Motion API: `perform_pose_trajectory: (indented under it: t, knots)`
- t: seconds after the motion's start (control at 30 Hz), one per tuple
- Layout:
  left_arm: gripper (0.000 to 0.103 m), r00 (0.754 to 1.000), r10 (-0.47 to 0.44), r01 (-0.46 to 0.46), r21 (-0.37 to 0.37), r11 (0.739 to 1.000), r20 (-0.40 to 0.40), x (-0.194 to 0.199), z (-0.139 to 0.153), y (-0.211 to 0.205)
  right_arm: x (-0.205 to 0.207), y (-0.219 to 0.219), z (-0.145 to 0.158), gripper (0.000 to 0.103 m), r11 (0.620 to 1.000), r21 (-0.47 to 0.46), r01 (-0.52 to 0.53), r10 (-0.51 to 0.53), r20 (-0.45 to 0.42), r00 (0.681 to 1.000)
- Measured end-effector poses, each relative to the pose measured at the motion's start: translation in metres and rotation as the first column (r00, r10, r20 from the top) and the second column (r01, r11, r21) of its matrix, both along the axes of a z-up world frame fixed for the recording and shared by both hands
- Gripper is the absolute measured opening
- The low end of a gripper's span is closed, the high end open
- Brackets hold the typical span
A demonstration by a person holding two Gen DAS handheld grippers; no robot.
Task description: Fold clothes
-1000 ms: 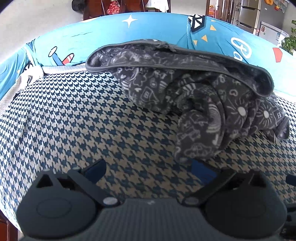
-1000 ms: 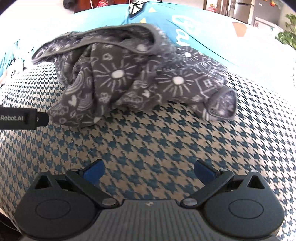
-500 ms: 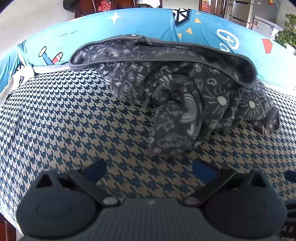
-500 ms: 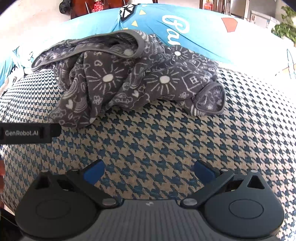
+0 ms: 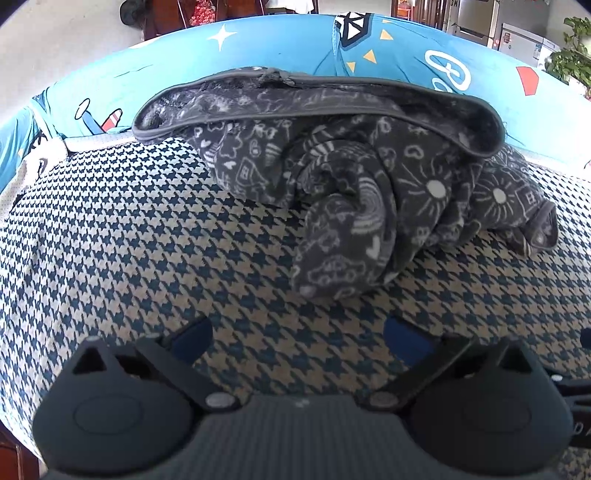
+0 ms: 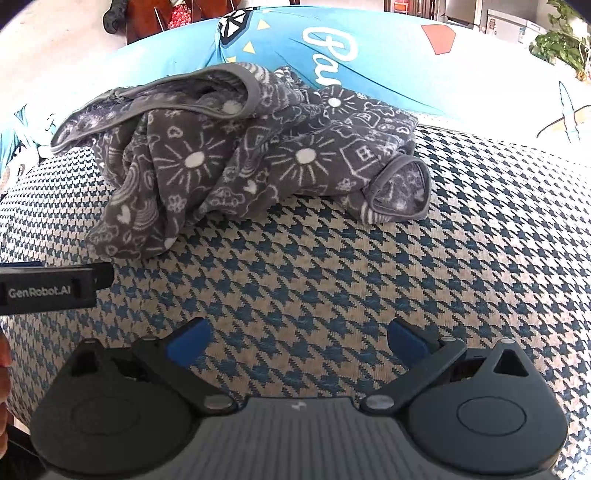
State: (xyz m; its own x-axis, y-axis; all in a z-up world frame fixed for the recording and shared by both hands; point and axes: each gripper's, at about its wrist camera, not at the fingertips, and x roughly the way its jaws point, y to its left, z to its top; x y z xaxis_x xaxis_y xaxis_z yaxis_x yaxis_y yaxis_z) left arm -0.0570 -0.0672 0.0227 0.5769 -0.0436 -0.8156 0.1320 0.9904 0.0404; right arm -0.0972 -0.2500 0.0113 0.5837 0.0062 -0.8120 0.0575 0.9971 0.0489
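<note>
— What kind of surface is seen under the two grippers?

— A cloth in a houndstooth pattern (image 5: 140, 236), dark blue and beige, is spread over a soft surface; it cannot be told if this is a bed or a sofa. Behind it a light blue sheet (image 5: 280, 48) with cartoon prints is laid, with a white star, triangles and white letters on it.

— And where is the garment found?

— The grey garment (image 5: 354, 192), printed with white doodles of suns, hearts and houses, is left crumpled in a heap at the far part of the houndstooth cloth, touching the edge of the blue sheet. A grey hem with a fleecy inside is turned up over the top of the heap. In the right wrist view, a cuff opening (image 6: 400, 190) is seen at the right end of the heap.

— How are the jaws held?

— The jaws of the left gripper (image 5: 299, 336) are spread wide and nothing is held between them. The same is seen for the right gripper (image 6: 297, 338): spread, empty, above the cloth and near the heap but apart from it.

— What is shown of the room?

— A pale floor and dark wooden furniture (image 5: 166, 14) are seen behind, also a steel-coloured fridge (image 5: 476, 18) and a green plant (image 6: 557, 44) at the right.
</note>
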Motion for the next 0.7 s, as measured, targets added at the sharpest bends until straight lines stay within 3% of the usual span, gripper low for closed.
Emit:
perform_pose_trajectory:
  t: [0.7]
  knots:
    - [0.103, 0.999, -0.034, 0.034, 0.027, 0.999, 0.002, -0.0085, -0.0004, -0.0005, 0.0035, 0.0013, -0.0009, 0.103, 1.0, 0.004, 0.01, -0.01, 0.019, 1.0]
